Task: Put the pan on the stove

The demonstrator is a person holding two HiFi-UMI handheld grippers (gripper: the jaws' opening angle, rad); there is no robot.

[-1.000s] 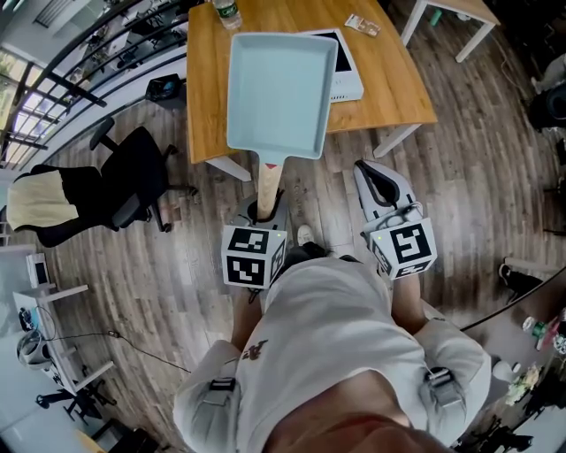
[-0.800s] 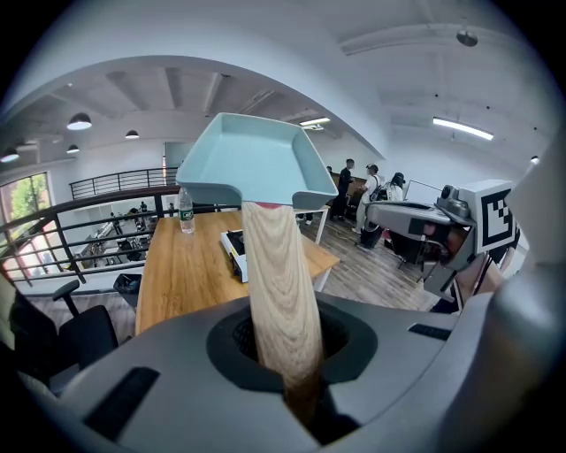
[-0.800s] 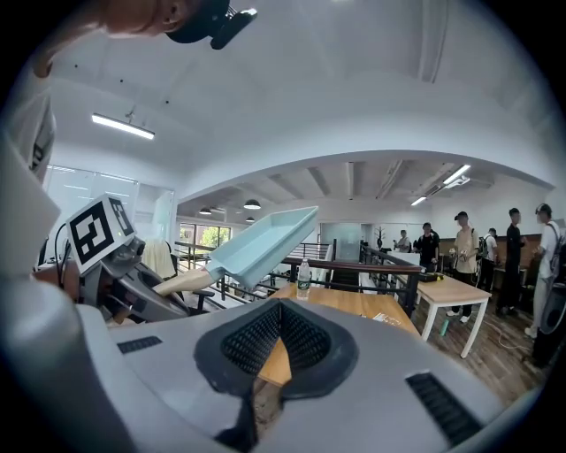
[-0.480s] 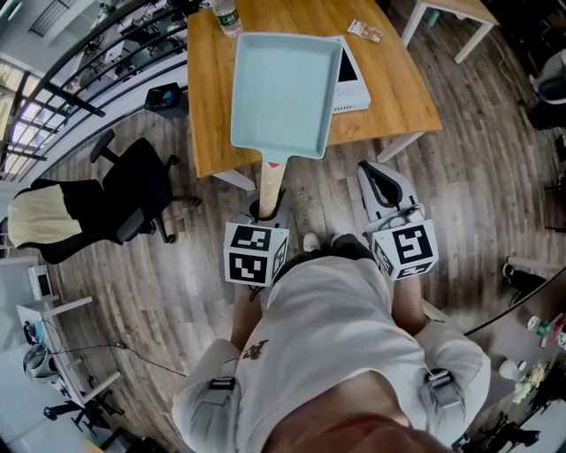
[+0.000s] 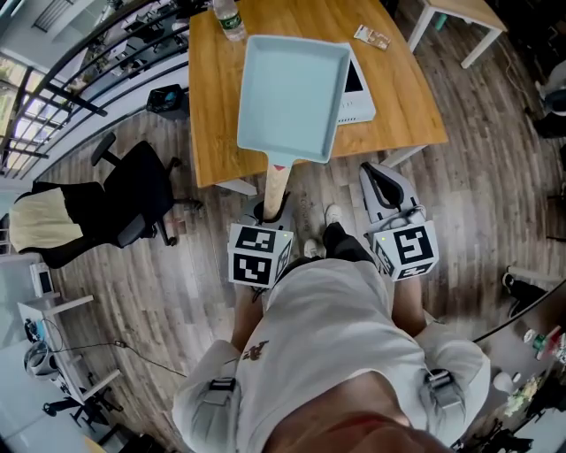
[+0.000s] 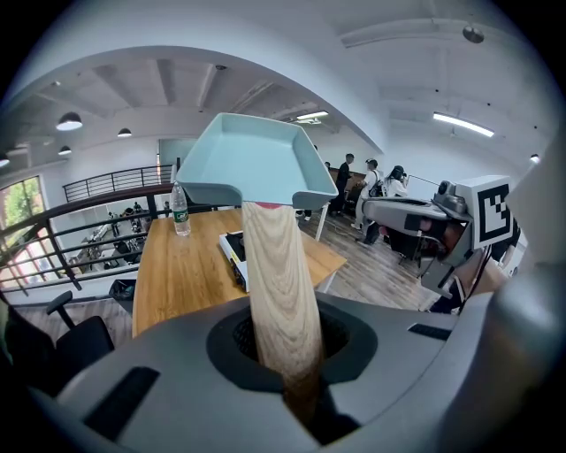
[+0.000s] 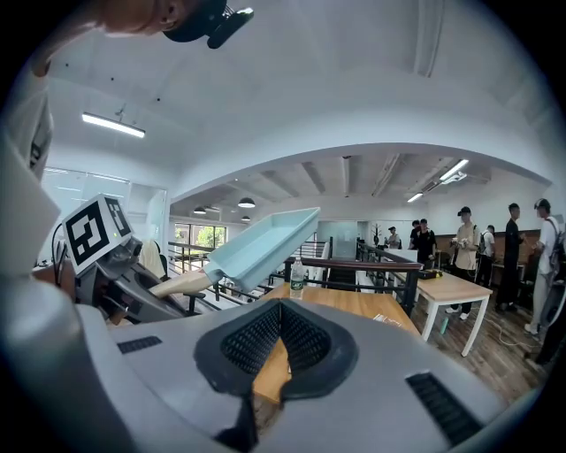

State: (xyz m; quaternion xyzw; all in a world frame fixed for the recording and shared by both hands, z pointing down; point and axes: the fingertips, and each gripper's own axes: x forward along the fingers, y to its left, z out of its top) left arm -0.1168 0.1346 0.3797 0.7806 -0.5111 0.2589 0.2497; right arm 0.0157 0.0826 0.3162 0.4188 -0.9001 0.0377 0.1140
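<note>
A light blue rectangular pan [image 5: 292, 93] hangs in the air over the wooden table [image 5: 402, 106], and my left gripper [image 5: 270, 211] is shut on its wooden handle [image 5: 276, 184]. In the left gripper view the handle [image 6: 279, 283] runs up from between the jaws to the pan [image 6: 256, 159]. The stove [image 5: 357, 87], a white slab with a dark top, lies on the table, mostly hidden under the pan's right side. My right gripper [image 5: 386, 188] is to the right of the handle, off the table's near edge, shut on nothing. From its view the pan [image 7: 265, 237] shows tilted at upper left.
A water bottle [image 5: 228, 18] stands at the table's far left and a small packet [image 5: 371, 37] lies at the far right. A black office chair [image 5: 133, 190] stands to the left, a white table [image 5: 460, 13] at upper right. People stand in the background [image 7: 517, 257].
The person has stepped nearer the table, one foot forward. The pan, still held by the left gripper, has drifted a little right and forward. Right gripper unchanged.
</note>
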